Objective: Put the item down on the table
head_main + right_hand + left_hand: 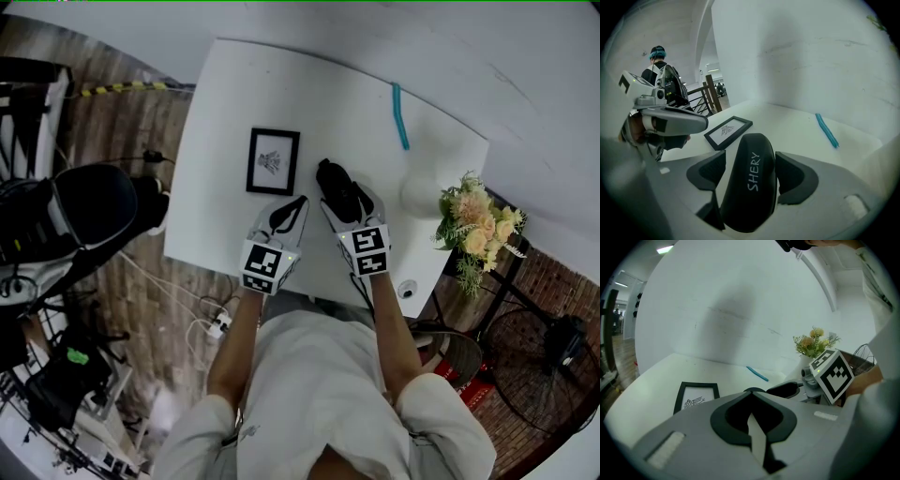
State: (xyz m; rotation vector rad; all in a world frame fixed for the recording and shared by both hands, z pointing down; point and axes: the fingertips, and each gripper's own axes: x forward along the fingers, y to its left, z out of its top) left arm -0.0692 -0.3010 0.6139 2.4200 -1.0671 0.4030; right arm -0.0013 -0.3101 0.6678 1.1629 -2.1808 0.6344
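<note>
Possibly a rough landing for the black case

Right gripper: fingers clenched on the case. It looks hard and rounded, with white lettering along its top. The grip sits on the rear part; the front end sticks out past the fingers, unsupported. The case is over the white counter, inside its edges, between the picture frame and the white vase of flowers. Cannot tell from any angle whether its underside touches the counter or hangs above it.

Left gripper: fingers closed together, nothing between them. Parked just beside the right one, on the frame side.

Risks, as I judge them:
- Letting go high. If there is air under the case when the fingers part, it drops, and a smooth curved shell like that would likely bounce or rock rather than sit.
- Nose-down tilt. The overhanging front end could touch first and lever the case sideways out of the grip.
- Slip in the grip. Smooth curved sides against the pads; a quick lowering could let it slide forward.
- Neighbours. The frame lies near on the left, and a skid that way would knock it. Left gripper is close enough to get clipped if the right one swings while backing off.
- Vase and blue stick lie farther off; less worry.

Safest course: lower until contact is plain, then release and draw straight back.
</note>
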